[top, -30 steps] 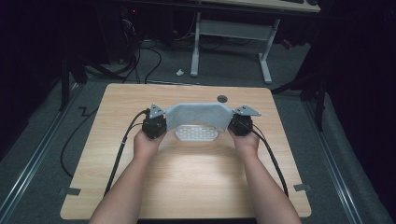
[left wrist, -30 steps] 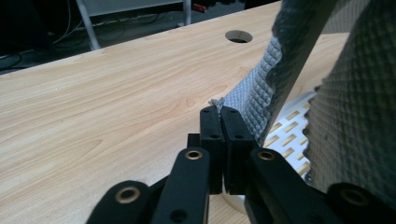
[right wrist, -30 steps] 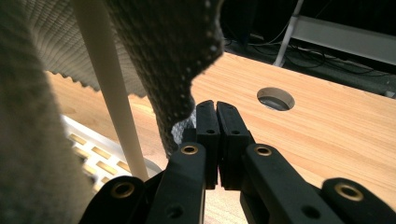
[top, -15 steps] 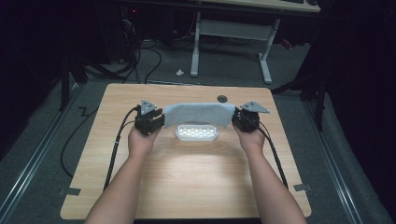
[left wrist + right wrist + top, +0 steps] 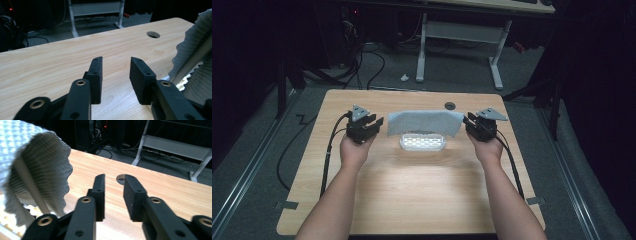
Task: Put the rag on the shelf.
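The wooden table [image 5: 412,200] takes up most of the scene, its pale top bare around the work at the far middle. There a grey cloth [image 5: 424,121] hangs over a light rail, draped like a small tent, and under its near edge sits a white tray [image 5: 422,142] with a dimpled floor, brightly lit. Just beyond the cloth there is a round cable hole [image 5: 450,105] in the tabletop.

The left gripper [image 5: 376,122] sits just off the cloth's left end, jaws pointing at it but not touching — there is a sliver of table between the jaw tips and the fabric. In the left gripper view its two black jaws stand apart with only bare wood between them; they have just been opening, and nothing is caught in the gap. From there the cloth [image 5: 192,47] hangs to the right of the jaws, a thin pale rod [image 5: 192,61] slanting through its folds, and the tray's edge shows beneath it.

The right gripper [image 5: 469,122] mirrors this at the cloth's right end, very close to the hanging corner. Its jaws too are parted and have just been opening — nothing is between them. In the right gripper view the cloth [image 5: 40,165] hangs to the left of the jaws, and the cable hole [image 5: 121,178] lies just past their tips.
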### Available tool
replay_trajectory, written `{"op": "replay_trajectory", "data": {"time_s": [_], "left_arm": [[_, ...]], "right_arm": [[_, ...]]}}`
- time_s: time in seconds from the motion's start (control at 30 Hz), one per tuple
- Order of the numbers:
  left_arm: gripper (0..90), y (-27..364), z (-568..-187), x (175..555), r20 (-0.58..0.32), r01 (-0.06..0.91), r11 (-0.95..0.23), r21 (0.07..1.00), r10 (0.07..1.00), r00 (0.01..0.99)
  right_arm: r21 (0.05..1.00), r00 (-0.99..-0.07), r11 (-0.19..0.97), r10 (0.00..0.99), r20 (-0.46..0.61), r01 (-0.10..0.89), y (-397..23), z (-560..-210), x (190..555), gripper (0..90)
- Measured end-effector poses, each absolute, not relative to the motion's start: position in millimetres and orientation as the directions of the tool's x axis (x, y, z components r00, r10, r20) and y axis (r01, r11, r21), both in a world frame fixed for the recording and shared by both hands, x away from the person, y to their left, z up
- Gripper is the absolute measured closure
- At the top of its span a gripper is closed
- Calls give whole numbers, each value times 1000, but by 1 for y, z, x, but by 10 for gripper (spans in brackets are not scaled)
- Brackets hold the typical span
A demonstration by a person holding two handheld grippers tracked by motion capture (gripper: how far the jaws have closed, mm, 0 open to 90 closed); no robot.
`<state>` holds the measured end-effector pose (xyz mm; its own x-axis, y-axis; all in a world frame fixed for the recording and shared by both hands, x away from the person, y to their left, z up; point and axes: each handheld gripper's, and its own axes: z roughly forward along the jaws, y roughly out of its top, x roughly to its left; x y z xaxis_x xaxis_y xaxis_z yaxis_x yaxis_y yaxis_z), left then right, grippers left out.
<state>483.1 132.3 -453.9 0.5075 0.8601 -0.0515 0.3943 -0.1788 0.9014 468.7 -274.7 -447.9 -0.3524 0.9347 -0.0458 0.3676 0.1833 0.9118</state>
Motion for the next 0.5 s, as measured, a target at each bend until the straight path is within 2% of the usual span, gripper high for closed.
{"op": "replay_trajectory", "data": {"time_s": [0.43, 0.5], "left_arm": [[538, 168, -461, 442, -84, 398, -127, 908, 878, 471], [513, 174, -463, 435, -102, 404, -113, 907, 875, 474]], "right_arm": [[921, -353, 157, 935, -23, 357, -289, -449, 430, 585], [911, -362, 172, 932, -28, 373, -291, -449, 420, 526]]}}
